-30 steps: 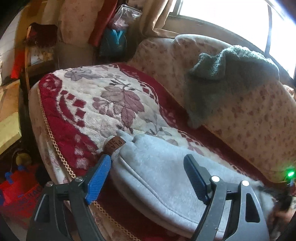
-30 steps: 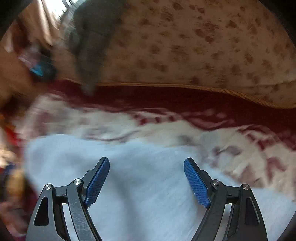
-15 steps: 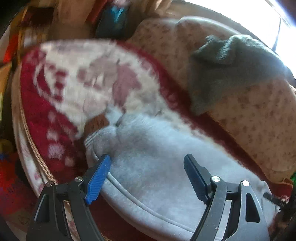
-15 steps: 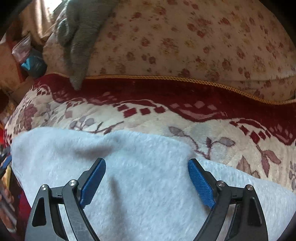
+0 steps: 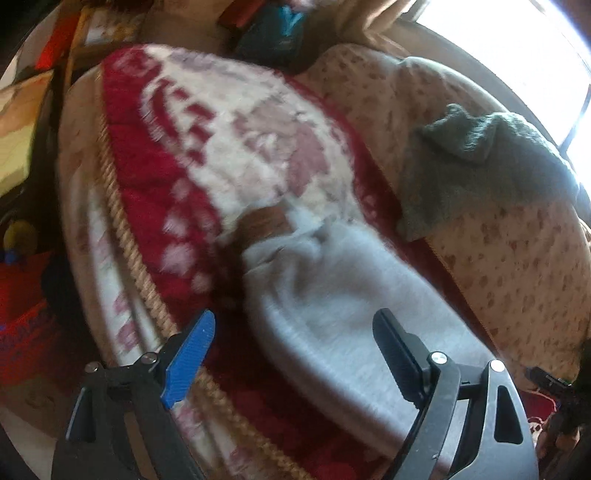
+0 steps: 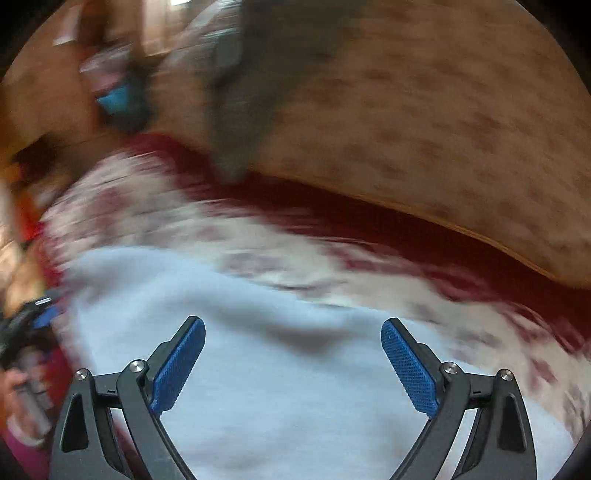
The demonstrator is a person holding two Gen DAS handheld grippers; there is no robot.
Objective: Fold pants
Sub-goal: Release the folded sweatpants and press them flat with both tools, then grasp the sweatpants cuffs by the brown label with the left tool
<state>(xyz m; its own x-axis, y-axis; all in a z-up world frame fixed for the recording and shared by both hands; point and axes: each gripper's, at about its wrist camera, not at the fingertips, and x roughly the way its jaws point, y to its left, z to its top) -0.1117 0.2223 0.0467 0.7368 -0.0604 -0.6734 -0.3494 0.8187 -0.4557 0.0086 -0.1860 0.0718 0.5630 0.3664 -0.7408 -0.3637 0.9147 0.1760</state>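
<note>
The light grey fleece pants (image 5: pixel 332 295) lie folded on the red-and-cream floral sofa cover (image 5: pixel 207 147), with a brown label (image 5: pixel 264 221) at their far end. My left gripper (image 5: pixel 295 343) is open and empty, hovering over the near left edge of the pants. In the right wrist view the pants (image 6: pixel 277 369) fill the lower frame, and my right gripper (image 6: pixel 291 354) is open and empty just above them. Both views are motion-blurred.
A dark grey-green towel (image 5: pixel 480 162) hangs over the floral sofa back (image 5: pixel 517 258). A gold cord (image 5: pixel 122 236) edges the cover at the sofa front. Clutter and a blue bag (image 5: pixel 280 33) sit beyond the sofa's far end. The left gripper shows at the left edge of the right wrist view (image 6: pixel 29 321).
My left gripper has pulled back and to the left along the pants, so the sofa's front edge now shows. My right gripper has swung, blurring its view; both stay open.
</note>
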